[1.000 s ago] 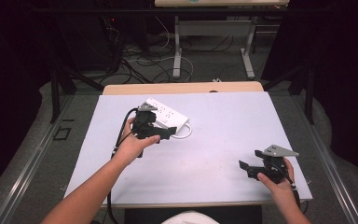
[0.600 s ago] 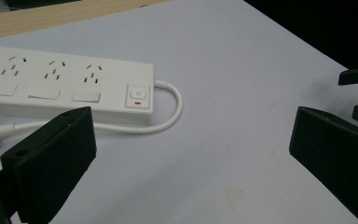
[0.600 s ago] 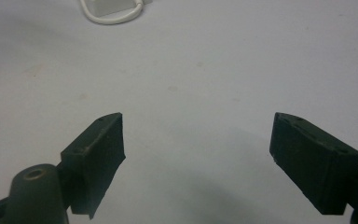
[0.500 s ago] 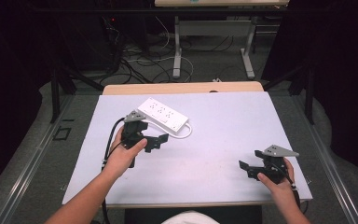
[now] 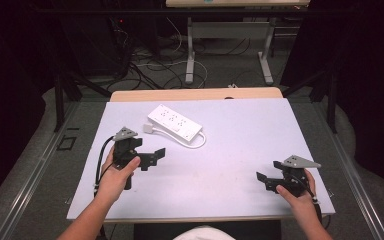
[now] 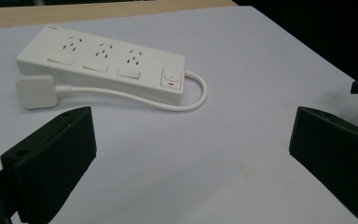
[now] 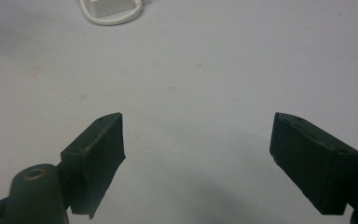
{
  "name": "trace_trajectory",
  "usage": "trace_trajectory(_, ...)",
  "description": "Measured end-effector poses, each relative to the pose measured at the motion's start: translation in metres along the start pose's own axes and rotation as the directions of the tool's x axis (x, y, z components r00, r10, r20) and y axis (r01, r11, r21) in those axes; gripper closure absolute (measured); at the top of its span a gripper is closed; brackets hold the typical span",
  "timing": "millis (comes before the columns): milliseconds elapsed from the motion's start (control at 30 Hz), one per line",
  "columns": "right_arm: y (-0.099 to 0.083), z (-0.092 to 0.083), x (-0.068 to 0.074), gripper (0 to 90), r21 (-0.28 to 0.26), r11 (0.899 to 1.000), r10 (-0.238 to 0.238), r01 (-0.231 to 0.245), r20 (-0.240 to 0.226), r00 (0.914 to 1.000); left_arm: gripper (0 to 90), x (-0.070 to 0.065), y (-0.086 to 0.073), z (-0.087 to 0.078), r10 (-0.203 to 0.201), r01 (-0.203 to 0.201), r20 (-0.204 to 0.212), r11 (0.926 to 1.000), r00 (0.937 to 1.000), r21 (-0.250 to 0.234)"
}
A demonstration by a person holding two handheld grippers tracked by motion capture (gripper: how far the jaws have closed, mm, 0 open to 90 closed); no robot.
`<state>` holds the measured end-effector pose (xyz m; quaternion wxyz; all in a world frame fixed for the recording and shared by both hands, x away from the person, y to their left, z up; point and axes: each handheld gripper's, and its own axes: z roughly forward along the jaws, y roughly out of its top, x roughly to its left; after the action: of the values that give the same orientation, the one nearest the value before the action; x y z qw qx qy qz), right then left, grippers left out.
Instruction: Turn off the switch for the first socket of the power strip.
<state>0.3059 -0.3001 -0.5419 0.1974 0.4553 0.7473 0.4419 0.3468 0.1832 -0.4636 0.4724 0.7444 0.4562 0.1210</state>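
left gripper (image 5: 152, 157) jaws spread, empty, near-left of power strip (image 5: 175, 123) | right gripper (image 5: 266, 180) jaws spread, empty, near-right table (image 5: 240, 150) corner

Your white power strip (image 6: 103, 62) looks like smooth, slightly glossy plastic; the pale table cover (image 5: 240, 150) looks matt, over a light wooden tabletop edge (image 5: 195, 94).

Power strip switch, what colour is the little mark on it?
Red, a small mark on the white switch of the power strip; clearest in the left gripper view.
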Motion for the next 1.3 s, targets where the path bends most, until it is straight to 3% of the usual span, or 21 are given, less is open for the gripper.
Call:
trace_trajectory(133,0.000,0.000,0.000,16.9,-0.001,1.000,0.003,-0.003,0.000,1.0000,0.3,0.008,-0.013,-0.004,-0.022,0.022,-0.019,0.9998,0.9996,0.004)
trace_trajectory(367,0.000,-0.001,0.000,16.9,-0.003,1.000,0.001,-0.001,0.001,1.0000,0.3,0.022,-0.029,-0.012,-0.025,0.023,-0.079,0.9996,0.9966,-0.018)
trace_trajectory(633,0.000,-0.001,0.000,16.9,0.001,1.000,0.004,-0.004,0.006,1.0000,0.3,0.036,-0.046,-0.019,-0.053,0.048,-0.142,0.9979,0.9884,-0.043)
trace_trajectory(900,0.000,-0.001,0.000,16.9,-0.002,1.000,0.005,-0.005,0.002,1.0000,0.3,0.047,-0.059,-0.020,-0.095,0.087,-0.155,0.9944,0.9833,-0.060)
trace_trajectory(1167,0.000,0.000,0.000,16.9,-0.003,1.000,0.006,-0.006,0.004,1.0000,0.4,0.062,-0.072,-0.024,-0.152,0.139,-0.174,0.9868,0.9729,-0.083)
trace_trajectory(1300,0.000,0.000,0.000,16.9,-0.001,1.000,0.006,-0.006,0.001,1.0000,0.4,0.068,-0.078,-0.024,-0.152,0.138,-0.192,0.9871,0.9696,-0.081)
